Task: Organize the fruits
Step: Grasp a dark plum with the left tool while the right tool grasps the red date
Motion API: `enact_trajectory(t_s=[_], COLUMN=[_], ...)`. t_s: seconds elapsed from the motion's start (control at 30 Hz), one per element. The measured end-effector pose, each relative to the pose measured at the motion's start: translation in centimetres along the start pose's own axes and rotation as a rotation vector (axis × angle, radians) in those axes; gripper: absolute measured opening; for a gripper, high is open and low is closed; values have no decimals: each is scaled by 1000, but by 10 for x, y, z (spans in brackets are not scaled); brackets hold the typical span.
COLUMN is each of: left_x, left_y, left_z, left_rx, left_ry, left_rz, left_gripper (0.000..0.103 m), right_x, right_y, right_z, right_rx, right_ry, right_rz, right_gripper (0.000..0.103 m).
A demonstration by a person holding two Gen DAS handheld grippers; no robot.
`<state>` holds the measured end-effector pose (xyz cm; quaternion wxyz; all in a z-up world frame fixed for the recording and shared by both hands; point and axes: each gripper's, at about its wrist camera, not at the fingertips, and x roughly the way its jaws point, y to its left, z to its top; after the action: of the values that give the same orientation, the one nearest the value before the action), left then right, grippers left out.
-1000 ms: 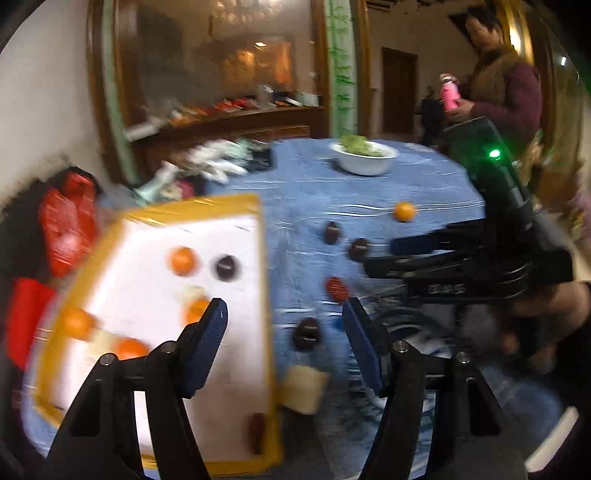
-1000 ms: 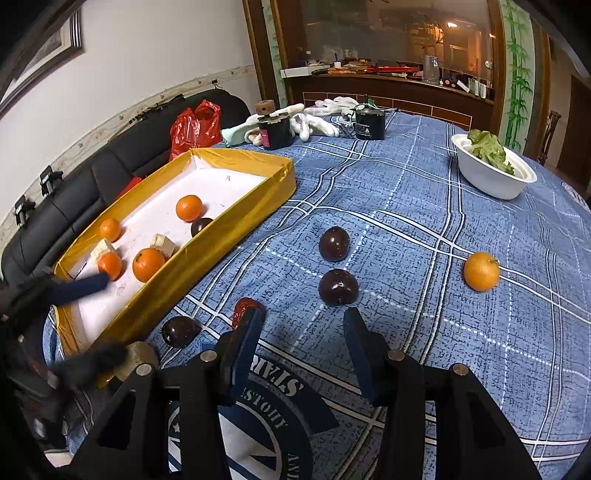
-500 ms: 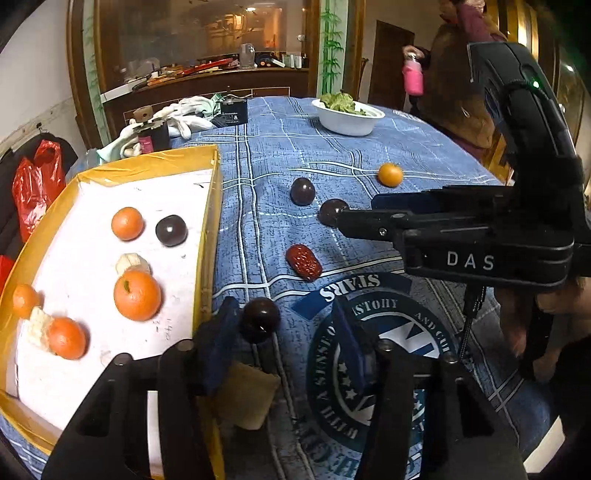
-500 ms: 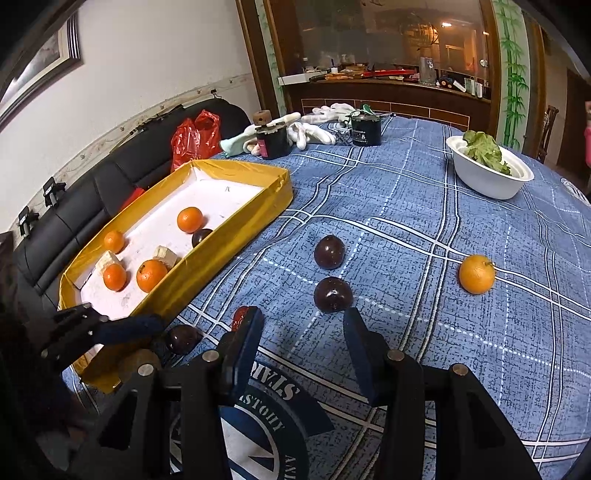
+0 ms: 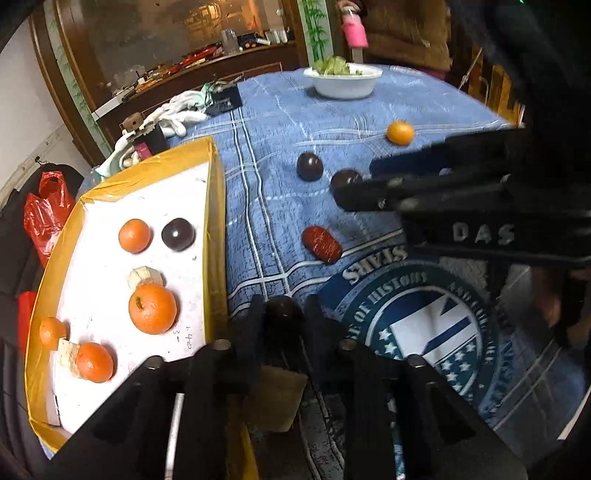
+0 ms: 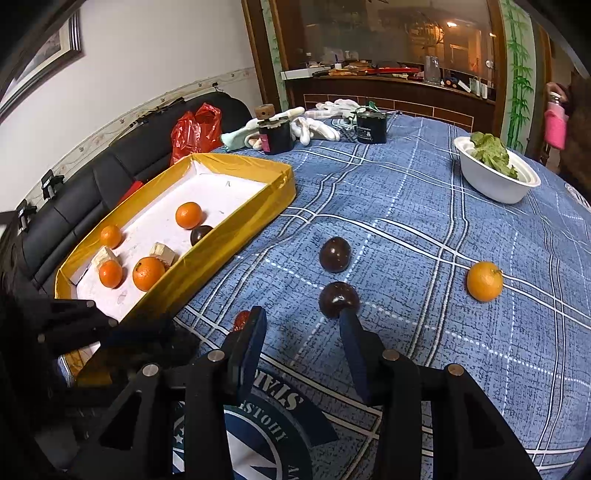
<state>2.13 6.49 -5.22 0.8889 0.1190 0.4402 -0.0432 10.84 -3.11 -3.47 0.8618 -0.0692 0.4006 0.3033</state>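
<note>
Closing: left gripper jaws coming in on a dark plum that sits between the fingertips, right by the tray's near wall; pads look to be touching its sides, grip prob. just made
Right gripper: jaws narrowing a bit w/ nothing between them, hovering over the cloth; lower dark plum is just past its right fingertip, not held
Tray: yellow-walled, white floor, sits on left side of table
Already in tray: four oranges, biggest one nearest the wall, plus one dark plum; also a couple of pale wood-like blocks in there, not fruit as far as I can tell
Still out on cloth: red date-like fruit, two dark plums, upper one at, and a lone orange well apart to the right
Progress: approx. half done, judging by the count – five fruits in, five out incl. the one in the left jaws
Next: lift the gripped plum over the yellow wall & set it on the white floor; then date, two plums, far orange
Risk: plum is round & glossy, could pop out of the pads
Not task: white bowl of greens at far side; person w/ pink bottle behind table
</note>
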Motion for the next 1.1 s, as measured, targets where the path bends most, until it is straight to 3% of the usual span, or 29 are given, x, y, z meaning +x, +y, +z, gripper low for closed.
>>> enact_trajectory(t_s=[0.1,0.23,0.6,0.9,0.97,1.03,1.1], left_x=[0,1,-3,-4,-4,-4,-4], left_y=[7,0,10,10,10,10,10], left_z=[2,1,-5,-8,-8,-7,-7], left_rx=[-47,-23,-83,-92,-100,-108,-117], left_ry=[5,19,-7,-19,-20,-20,-21], left_rz=[5,22,-22,-25,-25,-21,-16], left_gripper=[23,24,19,19,19,18,17], right_x=[0,0,19,35,39,39,40], right_y=[1,-1,0,26,28,29,26], right_z=[1,0,-1,-4,-6,-6,-5], right_rx=[-1,2,-3,-83,-92,-99,-82], right_ry=[-4,0,56,99,105,106,110], right_rz=[4,4,11,20,15,6,5], right_gripper=[42,42,39,39,36,21,19])
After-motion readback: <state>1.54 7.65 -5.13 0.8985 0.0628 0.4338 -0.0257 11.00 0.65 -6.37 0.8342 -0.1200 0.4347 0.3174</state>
